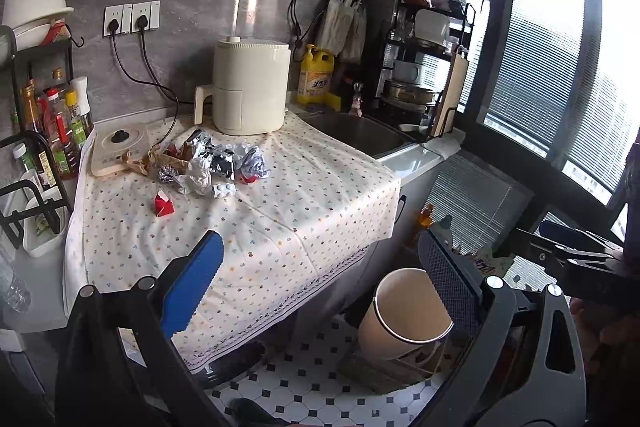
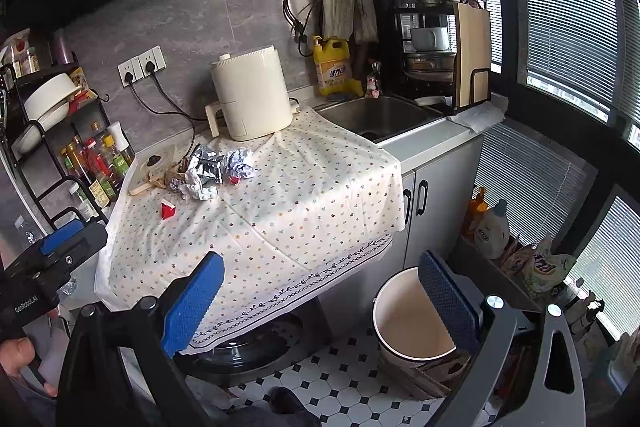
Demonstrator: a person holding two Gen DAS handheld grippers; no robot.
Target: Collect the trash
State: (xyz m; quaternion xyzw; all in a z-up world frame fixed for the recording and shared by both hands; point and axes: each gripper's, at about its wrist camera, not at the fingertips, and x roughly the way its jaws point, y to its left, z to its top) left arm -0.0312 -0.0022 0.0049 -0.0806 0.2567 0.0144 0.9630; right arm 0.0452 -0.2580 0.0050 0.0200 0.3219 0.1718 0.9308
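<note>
Trash point(image 1: 208, 163) lies heaped on the cloth point(image 1: 280, 211), well beyond both fingertips, awaiting pickup. Left gripper point(image 1: 320, 291) and right gripper point(image 2: 320, 299): fingers wide, holding nothing. Bin point(image 2: 412, 311) stands on the floor beside the right finger, ready for drops.

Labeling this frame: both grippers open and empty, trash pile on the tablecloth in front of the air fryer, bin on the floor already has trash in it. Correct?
One error: the bin on the floor looks empty; the right wrist view shows only its bare inner wall and bottom. The rest holds: left gripper and right gripper are open and empty, and the trash pile lies on the tablecloth in front of the air fryer.
</note>
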